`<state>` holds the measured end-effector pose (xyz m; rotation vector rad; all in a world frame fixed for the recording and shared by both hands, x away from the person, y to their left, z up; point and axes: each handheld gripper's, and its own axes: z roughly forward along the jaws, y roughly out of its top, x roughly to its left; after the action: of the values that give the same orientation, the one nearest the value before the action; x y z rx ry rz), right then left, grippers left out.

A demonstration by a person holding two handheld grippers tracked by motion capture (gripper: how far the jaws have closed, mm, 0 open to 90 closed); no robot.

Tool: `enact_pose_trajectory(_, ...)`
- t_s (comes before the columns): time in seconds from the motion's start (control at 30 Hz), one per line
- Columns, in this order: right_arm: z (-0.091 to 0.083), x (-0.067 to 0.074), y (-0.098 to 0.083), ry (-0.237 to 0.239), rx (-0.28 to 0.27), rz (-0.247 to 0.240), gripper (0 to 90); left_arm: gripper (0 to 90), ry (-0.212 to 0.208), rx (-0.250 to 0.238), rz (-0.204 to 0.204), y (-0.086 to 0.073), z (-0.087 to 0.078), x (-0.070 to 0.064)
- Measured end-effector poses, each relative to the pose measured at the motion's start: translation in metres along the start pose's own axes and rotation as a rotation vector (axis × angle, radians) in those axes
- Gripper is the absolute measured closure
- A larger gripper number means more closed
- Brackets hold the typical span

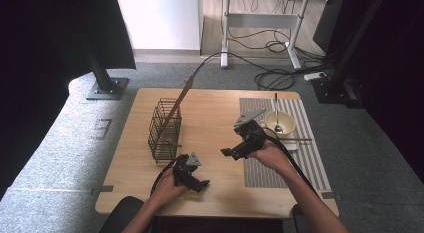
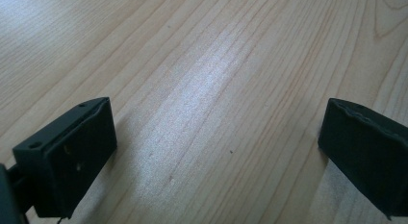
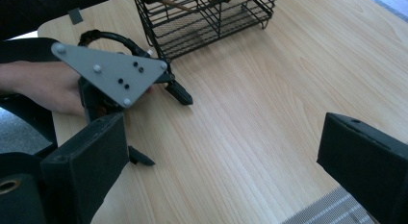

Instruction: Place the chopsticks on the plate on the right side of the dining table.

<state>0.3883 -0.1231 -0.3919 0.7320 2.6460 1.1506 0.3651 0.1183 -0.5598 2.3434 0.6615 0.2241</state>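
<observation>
Chopsticks point(image 1: 176, 105) lean in the black wire basket point(image 1: 164, 130) at the table's point(image 1: 215, 113) left; another lies by the bowl point(image 1: 279, 124) on the striped mat point(image 1: 310, 143). A careless sweep could topple that light basket — the left gripper point(image 1: 196, 182) rests just beside it. Both it and the right gripper point(image 1: 231, 152) gape wide, empty.

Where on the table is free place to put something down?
Bare wood lies between the wire basket and the striped mat, above the left gripper and right gripper. Crowded: the mat's far end, holding the bowl with a spoon.
</observation>
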Motion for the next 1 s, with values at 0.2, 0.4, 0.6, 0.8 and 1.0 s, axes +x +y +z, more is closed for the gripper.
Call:
enact_pose_trajectory(0.2, 0.010, 0.008, 0.016, 0.019, 0.004, -0.030, 2.8, 0.0, 0.000, 0.002, 0.001, 0.000, 0.000, 0.000)
enact_pose_trajectory(0.4, 0.020, 0.018, 0.032, 0.048, -0.005, -0.058, 2.1, 0.0, -0.001, 0.000, -0.001, 0.000, 0.000, 0.000)
enact_pose_trajectory(0.6, 0.030, 0.025, 0.043, 0.070, -0.007, -0.078, 1.4, 0.0, -0.001, 0.000, -0.001, 0.000, 0.000, 0.000)
enact_pose_trajectory(0.8, 0.040, 0.030, 0.053, 0.103, -0.014, -0.087, 1.1, 0.0, -0.001, 0.000, -0.001, 0.000, 0.000, 0.000)
enact_pose_trajectory(1.0, 0.049, 0.035, 0.062, 0.127, -0.016, -0.100, 0.8, 0.0, 0.000, 0.000, 0.000, 0.000, 0.000, 0.000)
